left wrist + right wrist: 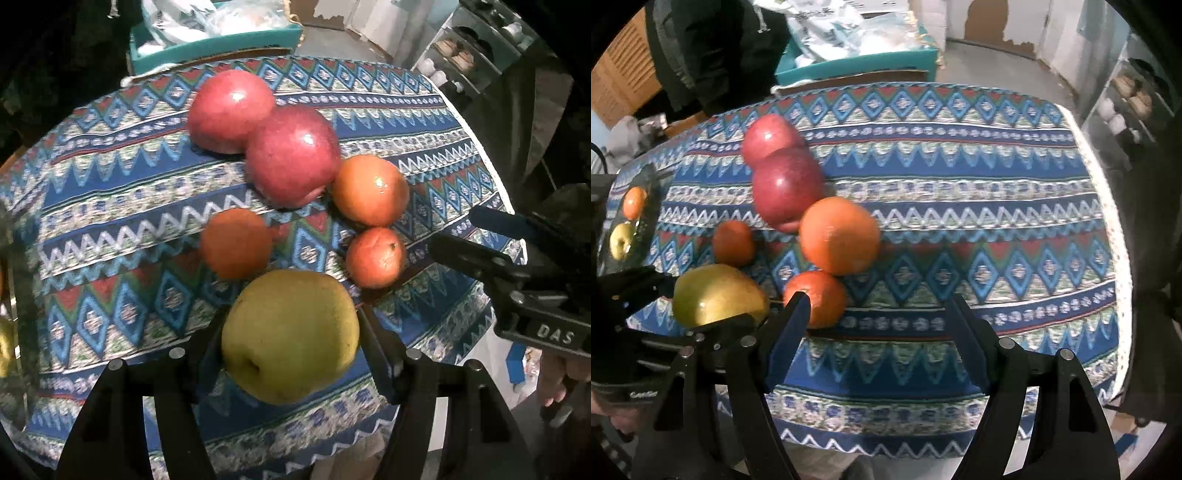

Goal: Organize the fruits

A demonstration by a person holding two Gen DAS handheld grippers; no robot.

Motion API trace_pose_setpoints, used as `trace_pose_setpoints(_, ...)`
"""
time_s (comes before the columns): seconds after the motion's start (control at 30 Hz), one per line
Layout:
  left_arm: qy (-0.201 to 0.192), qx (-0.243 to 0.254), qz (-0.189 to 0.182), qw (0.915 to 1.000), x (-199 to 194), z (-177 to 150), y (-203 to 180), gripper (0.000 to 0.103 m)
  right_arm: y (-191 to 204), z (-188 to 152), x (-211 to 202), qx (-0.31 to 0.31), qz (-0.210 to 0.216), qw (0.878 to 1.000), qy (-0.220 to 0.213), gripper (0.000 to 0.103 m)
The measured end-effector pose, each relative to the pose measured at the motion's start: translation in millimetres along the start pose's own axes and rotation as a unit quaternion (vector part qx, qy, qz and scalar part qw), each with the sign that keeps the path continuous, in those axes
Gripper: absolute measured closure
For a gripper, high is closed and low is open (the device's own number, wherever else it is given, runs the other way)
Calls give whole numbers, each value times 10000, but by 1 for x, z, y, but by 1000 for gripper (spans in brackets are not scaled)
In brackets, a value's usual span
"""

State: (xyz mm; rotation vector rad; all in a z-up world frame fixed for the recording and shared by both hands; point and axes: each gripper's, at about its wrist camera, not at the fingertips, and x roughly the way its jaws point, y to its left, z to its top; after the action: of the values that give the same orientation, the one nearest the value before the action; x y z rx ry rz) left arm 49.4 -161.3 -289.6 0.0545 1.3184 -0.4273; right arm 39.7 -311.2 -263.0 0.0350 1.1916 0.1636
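Observation:
A yellow-green fruit (290, 332) sits between the fingers of my left gripper (291, 339), whose pads press on both its sides just above the patterned tablecloth (110, 221). The right wrist view shows the same fruit (718, 295) held in that gripper. Beyond it lie two red apples (231, 110) (293, 155) and three oranges (371, 190) (376, 256) (234, 243). My right gripper (877, 306) stands open over the cloth with nothing between its fingers. A small orange (818, 299) lies just past its left finger. This gripper (454, 229) also shows at the right of the left wrist view.
A dark tray (653, 192) at the table's left edge holds an orange (633, 203) and a yellow fruit (622, 236). A teal box (857, 62) of bags stands behind the table. The round table's rim (1108, 206) curves along the right, with shelves (1134, 96) beyond.

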Motion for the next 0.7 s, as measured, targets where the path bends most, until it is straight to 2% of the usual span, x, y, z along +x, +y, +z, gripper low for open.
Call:
trace_pose_setpoints(0.37, -70, -407, 177, 9990, -15, -16, 45, 34, 25, 2, 25, -32, 326, 9991, 263, 27)
trace_pose_setpoints(0.63, -112, -609, 217, 9978, -20, -21, 66, 34, 45, 4, 52, -211, 244, 9982, 510, 28)
trace_pose_setpoints(0.7, -124, -615, 216, 9978, -21, -22, 67, 34, 47, 4, 58, -232, 251, 9979, 547, 32)
